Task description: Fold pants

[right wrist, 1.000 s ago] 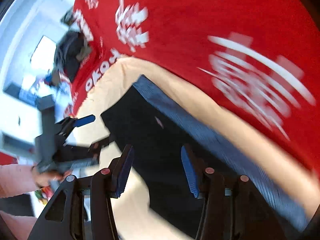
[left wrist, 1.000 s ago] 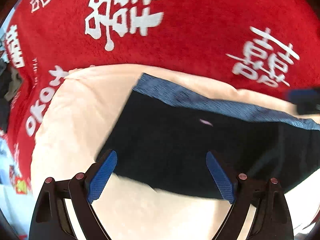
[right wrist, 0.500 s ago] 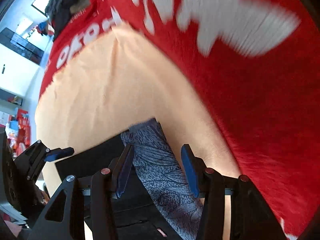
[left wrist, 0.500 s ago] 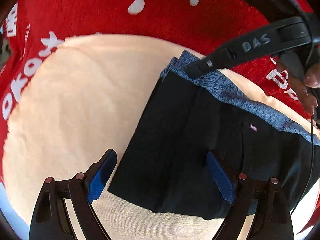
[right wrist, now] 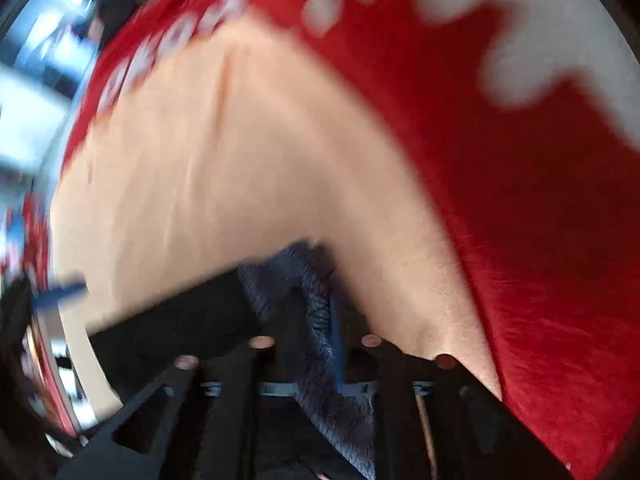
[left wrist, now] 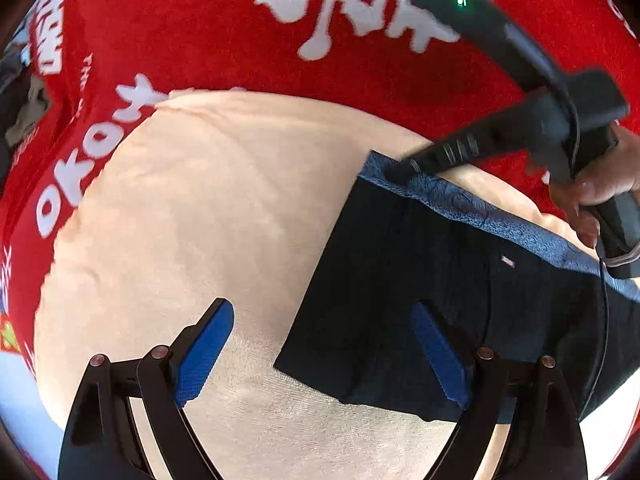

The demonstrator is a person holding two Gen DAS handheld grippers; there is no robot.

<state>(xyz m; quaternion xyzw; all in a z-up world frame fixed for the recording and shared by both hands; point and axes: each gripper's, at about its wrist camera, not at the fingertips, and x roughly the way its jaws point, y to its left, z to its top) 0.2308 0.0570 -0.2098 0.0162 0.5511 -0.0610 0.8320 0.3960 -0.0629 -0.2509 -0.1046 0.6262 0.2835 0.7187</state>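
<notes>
Dark pants (left wrist: 420,280) with a blue-grey waistband (left wrist: 480,208) lie on a cream towel (left wrist: 200,220). My left gripper (left wrist: 320,354) hovers open over the pants' left edge, one pad above the towel and one above the dark cloth. My right gripper (left wrist: 394,170) comes in from the upper right with its tip on the waistband corner. In the blurred right wrist view the right gripper (right wrist: 310,312) stands narrow with the bunched waistband (right wrist: 280,268) pinched between its pads, and its jaws are opening.
A red cloth (left wrist: 200,40) with white characters covers the surface under the towel. A hand (left wrist: 596,188) holds the right gripper's handle. Dark clutter (left wrist: 24,112) sits at the far left edge. The left gripper (right wrist: 60,292) shows blurred at the left.
My right gripper swung down onto the waistband corner and its jaws narrowed around it. The pants now sit further right in the left wrist view.
</notes>
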